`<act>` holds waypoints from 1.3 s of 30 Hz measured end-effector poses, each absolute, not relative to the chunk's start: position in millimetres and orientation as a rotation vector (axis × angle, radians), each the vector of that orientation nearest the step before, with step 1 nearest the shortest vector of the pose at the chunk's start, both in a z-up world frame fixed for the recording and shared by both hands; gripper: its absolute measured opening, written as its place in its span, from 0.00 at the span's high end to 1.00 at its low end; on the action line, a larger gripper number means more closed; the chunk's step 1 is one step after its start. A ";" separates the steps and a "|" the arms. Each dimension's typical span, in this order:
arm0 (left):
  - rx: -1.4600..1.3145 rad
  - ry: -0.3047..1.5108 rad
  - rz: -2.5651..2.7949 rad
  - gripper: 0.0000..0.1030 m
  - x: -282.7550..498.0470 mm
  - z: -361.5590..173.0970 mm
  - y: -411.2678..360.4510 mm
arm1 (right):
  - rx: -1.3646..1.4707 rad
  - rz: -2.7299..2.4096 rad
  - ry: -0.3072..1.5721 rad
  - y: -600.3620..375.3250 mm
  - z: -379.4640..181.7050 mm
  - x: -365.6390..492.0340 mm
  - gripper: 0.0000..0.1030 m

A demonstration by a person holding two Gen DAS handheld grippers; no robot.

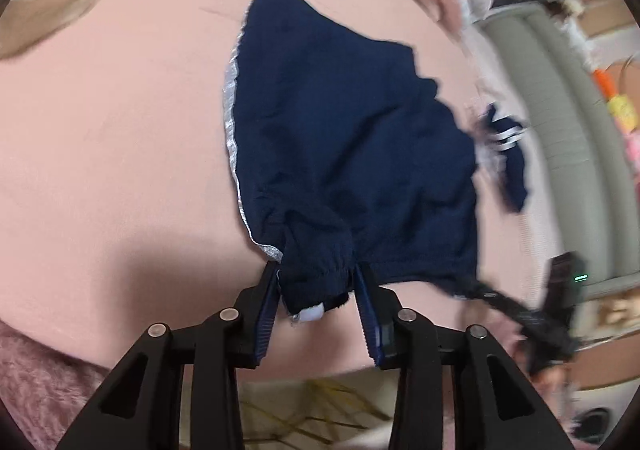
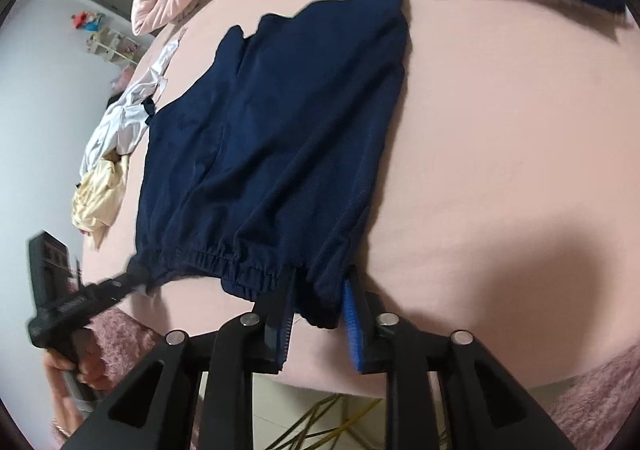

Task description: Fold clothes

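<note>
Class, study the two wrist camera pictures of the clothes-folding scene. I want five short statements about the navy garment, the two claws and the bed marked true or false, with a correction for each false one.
1. The navy shorts lie spread on a pink bed sheet. True.
2. The right claw has the elastic waistband between its fingers. True.
3. The left claw is far from the garment. False: the bunched waistband corner sits between its fingers.
4. The garment is bright red. False: it is dark navy, with a pale stripe down one side.
5. A cream cloth lies on the bed beside the shorts. True.
</note>
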State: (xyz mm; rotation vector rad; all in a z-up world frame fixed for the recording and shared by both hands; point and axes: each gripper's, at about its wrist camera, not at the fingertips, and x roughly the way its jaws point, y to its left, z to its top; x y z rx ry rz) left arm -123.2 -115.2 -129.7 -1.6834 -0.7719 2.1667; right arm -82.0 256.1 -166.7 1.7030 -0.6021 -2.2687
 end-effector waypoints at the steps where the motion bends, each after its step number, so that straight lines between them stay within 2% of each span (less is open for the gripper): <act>1: -1.681 -0.786 2.175 0.56 -123.5 -128.6 -119.4 | 1.708 -2.302 -0.554 257.0 -163.2 -80.8 0.90; 2: -1.680 -0.799 2.186 0.49 -123.9 -127.6 -123.6 | 1.712 -2.340 -0.498 257.6 -159.4 -79.7 0.91; 6: -1.713 -0.860 2.145 0.48 -128.1 -137.1 -124.5 | 1.740 -2.522 -0.024 247.8 -145.4 -76.2 0.91; 7: -1.720 -0.863 2.131 0.48 -129.0 -139.9 -120.9 | 1.744 -2.502 -0.041 257.6 -142.7 -73.5 0.90; 9: -1.735 -0.868 2.101 0.49 -130.9 -145.4 -113.8 | 1.732 -2.450 -0.234 265.9 -142.8 -74.5 0.88; 12: -1.746 -0.795 2.117 0.51 -129.0 -144.8 -102.7 | 1.740 -2.356 -0.426 272.7 -149.6 -79.1 0.84; 13: -1.764 -0.756 2.142 0.55 -129.6 -145.1 -100.3 | 1.737 -2.341 -0.472 274.3 -151.6 -79.7 0.83; 14: -1.782 -0.717 2.167 0.76 -130.2 -145.4 -97.8 | 1.738 -2.326 -0.509 276.8 -155.4 -79.8 0.81; 15: -1.799 -0.677 2.191 0.87 -130.8 -145.7 -95.4 | 1.738 -2.311 -0.544 278.7 -159.7 -80.0 0.81; 18: -1.820 -0.627 2.195 0.89 -133.1 -138.2 -95.1 | 1.729 -2.297 -0.624 277.8 -170.0 -79.3 0.85; 20: -1.795 -0.567 2.213 0.89 -133.0 -124.2 -93.2 | 1.719 -2.313 -0.618 277.2 -157.8 -76.6 0.90; 23: -1.767 -0.482 2.232 0.89 -128.9 -107.9 -90.8 | 1.668 -2.348 -0.519 271.8 -133.8 -64.5 0.91; 25: -1.773 -0.437 2.241 0.90 -124.0 -104.3 -90.5 | 1.653 -2.332 -0.517 269.1 -126.9 -56.9 0.91; 28: -1.838 -0.424 2.205 0.88 -121.1 -120.7 -90.4 | 1.687 -2.326 -0.482 259.1 -128.1 -46.8 0.91; 30: -1.899 -0.439 2.179 0.86 -120.6 -136.8 -92.3 | 1.770 -2.301 -0.398 248.7 -148.5 -50.4 0.84; 32: -1.914 -0.420 2.178 0.86 -119.4 -136.0 -90.7 | 1.808 -2.276 -0.367 245.9 -165.5 -52.8 0.82; 36: -1.901 -0.212 2.280 0.70 -114.5 -114.4 -86.7 | 1.749 -2.344 -0.342 250.4 -132.7 -47.7 0.81; 39: -1.815 -0.094 2.388 0.70 -114.7 -97.4 -84.1 | 1.677 -2.475 -0.292 257.4 -108.7 -47.1 0.81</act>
